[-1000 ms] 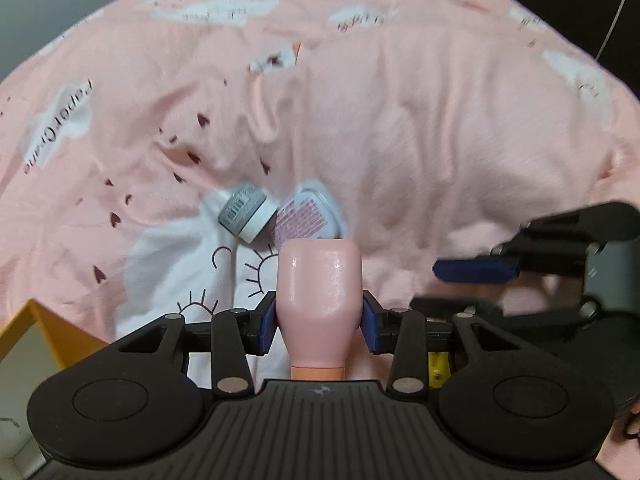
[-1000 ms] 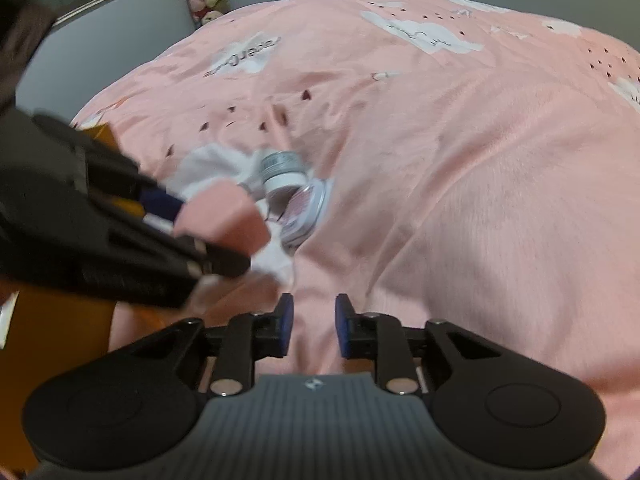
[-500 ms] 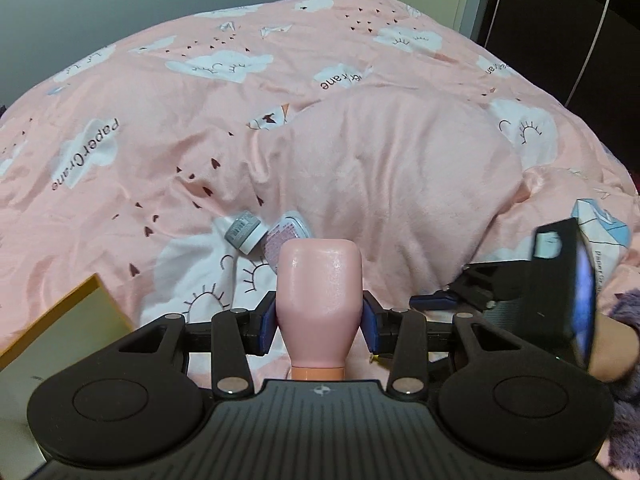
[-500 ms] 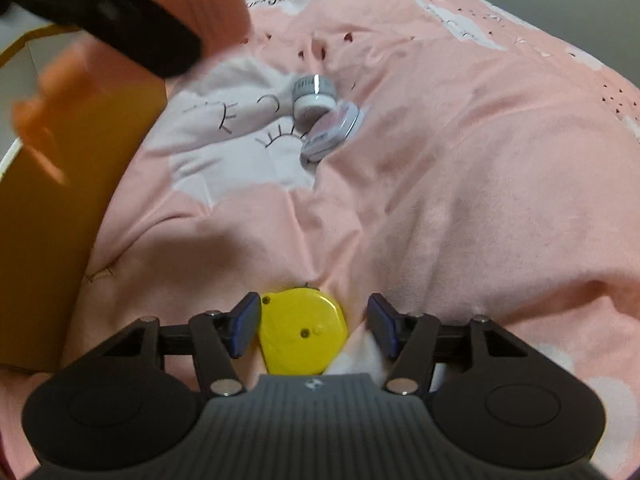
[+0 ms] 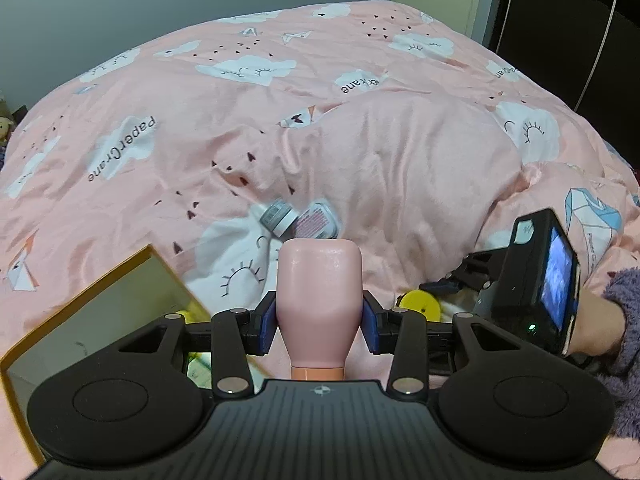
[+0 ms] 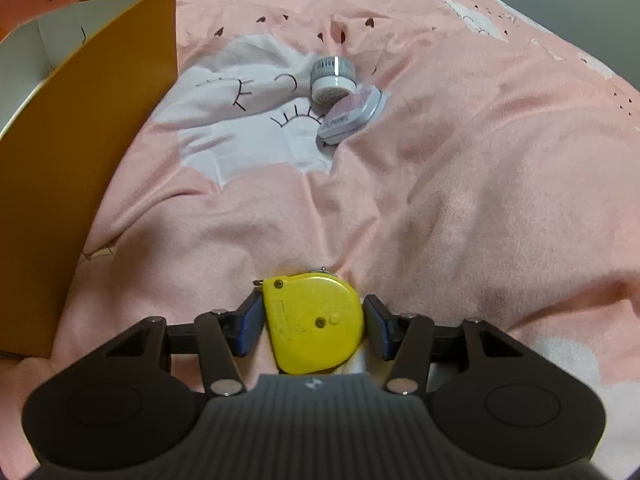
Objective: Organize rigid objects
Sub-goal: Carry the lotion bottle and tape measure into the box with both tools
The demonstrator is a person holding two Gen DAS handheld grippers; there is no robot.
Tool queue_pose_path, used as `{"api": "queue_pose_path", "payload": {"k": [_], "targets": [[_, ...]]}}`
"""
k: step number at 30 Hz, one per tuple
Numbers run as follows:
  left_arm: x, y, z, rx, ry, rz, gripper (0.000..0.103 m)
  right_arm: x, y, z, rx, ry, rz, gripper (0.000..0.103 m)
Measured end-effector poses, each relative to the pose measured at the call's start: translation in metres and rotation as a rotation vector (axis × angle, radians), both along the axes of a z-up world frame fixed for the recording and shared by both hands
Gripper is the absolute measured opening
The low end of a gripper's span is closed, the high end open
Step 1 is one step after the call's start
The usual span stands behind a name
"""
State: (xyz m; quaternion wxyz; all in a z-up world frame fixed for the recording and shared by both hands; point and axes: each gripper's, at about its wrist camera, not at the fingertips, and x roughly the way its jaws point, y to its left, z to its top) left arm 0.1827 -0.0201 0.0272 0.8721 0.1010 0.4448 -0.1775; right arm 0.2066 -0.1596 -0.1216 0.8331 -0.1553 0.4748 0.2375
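Observation:
My left gripper (image 5: 320, 328) is shut on a pink bottle (image 5: 320, 292), held bottom-forward above the bed. My right gripper (image 6: 314, 322) is down on the bedding with a yellow tape measure (image 6: 314, 320) between its jaws. They are closing, and a thin gap still shows at the right pad. From the left wrist view the tape measure (image 5: 420, 304) peeks out beside the right gripper's camera unit (image 5: 540, 280). Farther ahead a small grey-and-white jar (image 6: 332, 76) lies against a flat pink-labelled tin (image 6: 352, 114); the jar (image 5: 278, 216) and tin (image 5: 318, 222) also show beyond the bottle.
An open yellow cardboard box (image 6: 80, 160) stands at the left, white inside, its corner (image 5: 100, 292) close to my left gripper. A rumpled pink duvet (image 5: 400, 160) with cloud prints covers the bed. A person's hand in a purple fuzzy sleeve (image 5: 624, 320) holds the right gripper.
My left gripper rose and pulled back with the pink bottle, bringing the yellow box into view. My right gripper dropped over the yellow tape measure, its jaws widened, then began narrowing around it.

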Motion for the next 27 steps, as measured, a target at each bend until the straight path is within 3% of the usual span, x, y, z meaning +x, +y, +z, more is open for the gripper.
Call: {"api": "queue_pose_path", "payload": {"k": [7,16,21,27], "targets": [[-0.015,0.024,0.009,-0.003,-0.015,0.025,0.048,-0.006,0.011,0.031,0.007,-0.069,0.018,0.054],[-0.032,0.072,0.014,0.010,-0.014,0.082,0.048,-0.019,0.039,0.104,0.148,-0.148,0.095,0.053],[-0.032,0.103,0.003,0.074,0.016,0.107,0.048,-0.024,0.075,0.135,0.233,-0.152,0.215,0.053],[-0.019,0.127,-0.022,0.189,0.096,0.080,0.047,-0.024,0.140,0.137,0.191,-0.167,0.382,0.053]]}}
